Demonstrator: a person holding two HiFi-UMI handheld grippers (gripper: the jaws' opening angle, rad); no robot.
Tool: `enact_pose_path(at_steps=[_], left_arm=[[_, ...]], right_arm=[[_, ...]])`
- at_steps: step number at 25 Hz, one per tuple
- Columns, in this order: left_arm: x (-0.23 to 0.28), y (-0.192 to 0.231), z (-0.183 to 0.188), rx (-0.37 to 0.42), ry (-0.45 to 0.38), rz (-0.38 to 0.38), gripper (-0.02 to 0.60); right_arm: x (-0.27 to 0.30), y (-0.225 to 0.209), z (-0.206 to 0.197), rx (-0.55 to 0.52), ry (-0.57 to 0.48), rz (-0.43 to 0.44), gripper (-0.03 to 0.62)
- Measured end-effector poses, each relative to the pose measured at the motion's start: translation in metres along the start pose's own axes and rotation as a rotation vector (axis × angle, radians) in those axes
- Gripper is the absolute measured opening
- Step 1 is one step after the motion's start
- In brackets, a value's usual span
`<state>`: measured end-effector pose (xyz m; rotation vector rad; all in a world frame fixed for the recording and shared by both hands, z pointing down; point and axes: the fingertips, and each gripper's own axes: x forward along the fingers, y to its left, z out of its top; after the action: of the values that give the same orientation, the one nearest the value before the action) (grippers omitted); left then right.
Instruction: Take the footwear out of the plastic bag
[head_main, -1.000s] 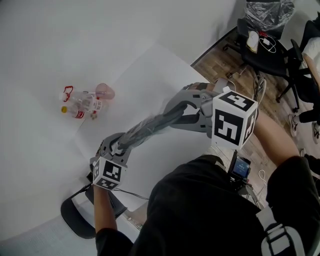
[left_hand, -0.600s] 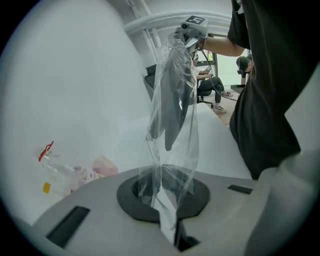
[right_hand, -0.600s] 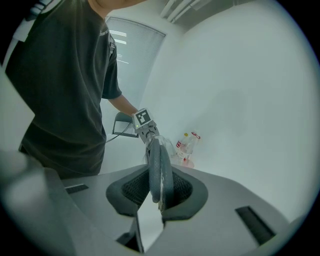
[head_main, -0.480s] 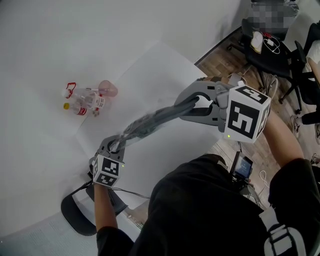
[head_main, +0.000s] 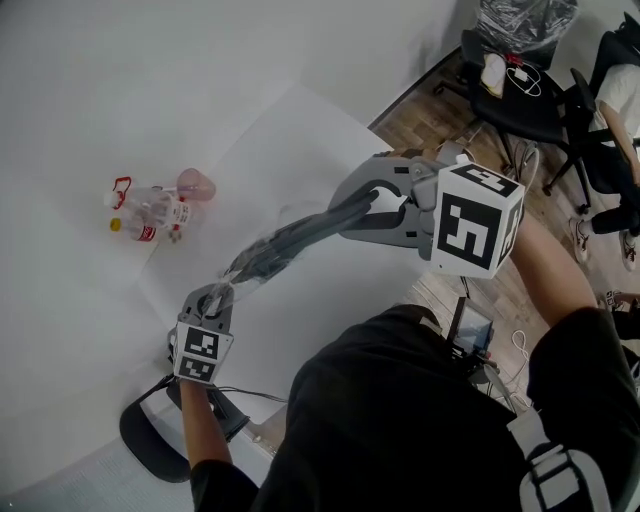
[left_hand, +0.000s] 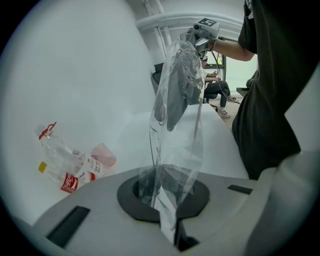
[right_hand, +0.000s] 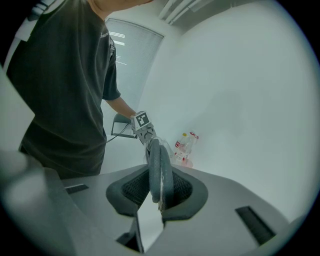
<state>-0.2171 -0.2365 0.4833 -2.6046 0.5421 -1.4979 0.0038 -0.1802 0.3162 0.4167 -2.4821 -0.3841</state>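
A pair of grey footwear (head_main: 318, 226) hangs in the air over the white table (head_main: 300, 130), partly inside a clear plastic bag (head_main: 252, 264). My right gripper (head_main: 354, 208) is shut on the upper end of the footwear (right_hand: 160, 170), which stands edge-on between its pads (right_hand: 131, 189). My left gripper (head_main: 216, 300) is lower, at the near left, shut on the bag's loose end (left_hand: 172, 165). In the left gripper view the footwear (left_hand: 179, 85) sits high in the bag, below the right gripper (left_hand: 201, 36). The right gripper view shows the left gripper (right_hand: 144, 131) beyond the footwear.
Empty plastic bottles (head_main: 142, 212) and a pink cup (head_main: 194, 184) lie on the table at the far left. A dark chair (head_main: 150, 440) stands at the table's near-left corner. Office chairs (head_main: 520, 85) with things on them stand on the wooden floor at the upper right.
My left gripper has shifted toward the near left and a little down, pulling the bag's end with it. The bag now stretches longer below the footwear. The right gripper has stayed put.
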Motion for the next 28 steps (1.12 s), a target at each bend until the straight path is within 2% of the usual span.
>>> enact_pose_path(at_steps=[18, 28], left_arm=[[0.006, 0.011, -0.027, -0.073, 0.024, 0.037, 0.025], [-0.003, 0.028, -0.04, -0.2, 0.041, 0.094, 0.025]], right_arm=[[0.002, 0.001, -0.004, 0.003, 0.004, -0.009, 0.077], [-0.005, -0.015, -0.007, 0.015, -0.023, -0.034, 0.077]])
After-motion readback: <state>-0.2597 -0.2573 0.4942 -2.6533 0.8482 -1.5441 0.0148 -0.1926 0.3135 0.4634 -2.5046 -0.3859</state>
